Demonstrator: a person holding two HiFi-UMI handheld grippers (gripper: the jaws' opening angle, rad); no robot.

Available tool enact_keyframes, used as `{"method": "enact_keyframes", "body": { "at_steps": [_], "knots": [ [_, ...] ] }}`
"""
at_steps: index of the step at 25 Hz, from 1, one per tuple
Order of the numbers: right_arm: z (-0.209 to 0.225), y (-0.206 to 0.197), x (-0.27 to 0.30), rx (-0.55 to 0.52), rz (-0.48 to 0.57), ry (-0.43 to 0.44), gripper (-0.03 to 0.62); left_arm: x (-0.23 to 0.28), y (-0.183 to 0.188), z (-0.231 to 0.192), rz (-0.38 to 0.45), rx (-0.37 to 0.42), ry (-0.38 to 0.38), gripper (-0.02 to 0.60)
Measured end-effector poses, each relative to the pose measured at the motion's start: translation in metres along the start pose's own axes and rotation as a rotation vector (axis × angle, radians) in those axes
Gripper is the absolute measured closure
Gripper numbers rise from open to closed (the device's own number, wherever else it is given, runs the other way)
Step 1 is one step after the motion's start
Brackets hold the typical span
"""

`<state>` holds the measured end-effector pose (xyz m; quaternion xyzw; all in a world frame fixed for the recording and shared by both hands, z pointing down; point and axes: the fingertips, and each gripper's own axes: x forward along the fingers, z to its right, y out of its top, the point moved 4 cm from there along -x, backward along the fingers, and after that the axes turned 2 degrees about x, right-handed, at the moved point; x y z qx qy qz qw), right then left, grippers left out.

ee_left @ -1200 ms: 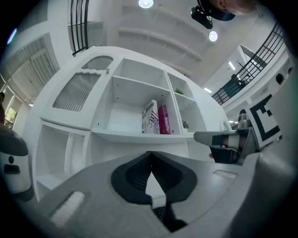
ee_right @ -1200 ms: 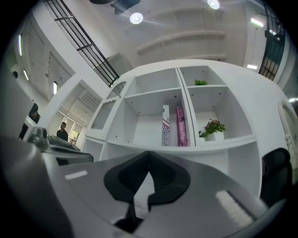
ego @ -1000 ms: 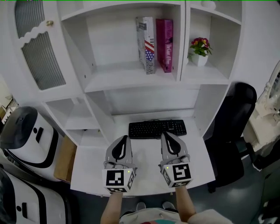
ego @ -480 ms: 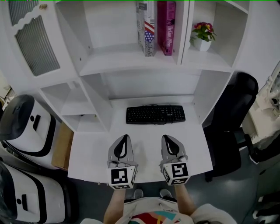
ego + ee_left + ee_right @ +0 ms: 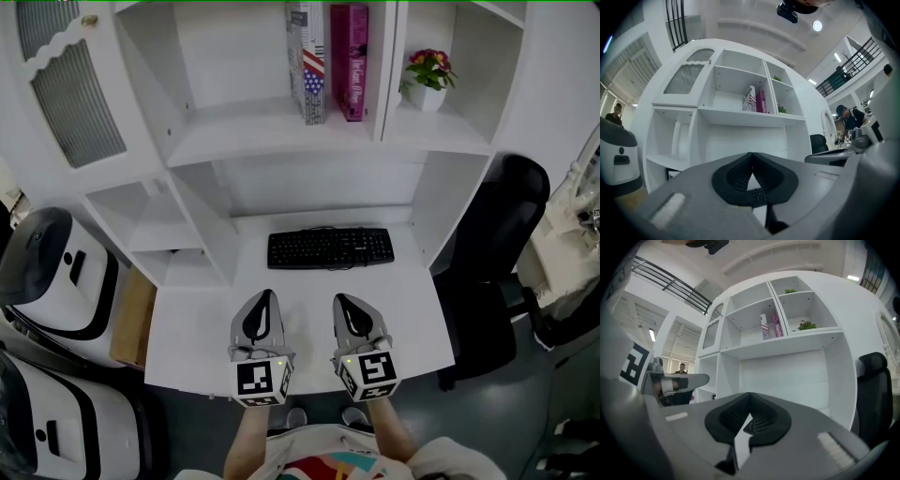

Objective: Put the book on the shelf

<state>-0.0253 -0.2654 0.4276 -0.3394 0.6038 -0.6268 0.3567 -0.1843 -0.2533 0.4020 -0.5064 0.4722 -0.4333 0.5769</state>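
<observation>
Two books stand upright side by side on the upper shelf (image 5: pixel 272 131): a white one with a flag print (image 5: pixel 307 61) and a magenta one (image 5: pixel 349 61). They also show far off, as the flag book (image 5: pixel 750 99) and the magenta book (image 5: pixel 761 101) in the left gripper view, and as the flag book (image 5: pixel 763 326) and the magenta book (image 5: pixel 777 326) in the right gripper view. My left gripper (image 5: pixel 265 296) and right gripper (image 5: pixel 342 300) lie side by side low over the white desk (image 5: pixel 192 328), near its front edge. Both are shut and hold nothing, as the left gripper (image 5: pixel 751 154) and right gripper (image 5: pixel 750 394) show close up.
A black keyboard (image 5: pixel 330 248) lies on the desk ahead of the grippers. A potted flower (image 5: pixel 427 80) stands in the right shelf bay. A black chair (image 5: pixel 497 272) is at the right. White machines (image 5: pixel 56 272) and a cardboard box (image 5: pixel 134 328) are at the left.
Both grippers have come down and back toward the desk's front edge, away from the keyboard. The right one has shifted slightly left. Both jaws stayed shut.
</observation>
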Motion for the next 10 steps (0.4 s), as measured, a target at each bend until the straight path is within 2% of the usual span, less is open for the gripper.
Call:
{"method": "enact_keyframes", "body": {
  "at_steps": [10],
  "knots": [
    [0.002, -0.002, -0.004, 0.011, 0.003, -0.010, 0.589, -0.005, -0.003, -0.013, -0.012, -0.027, 0.031, 0.583]
  ]
}}
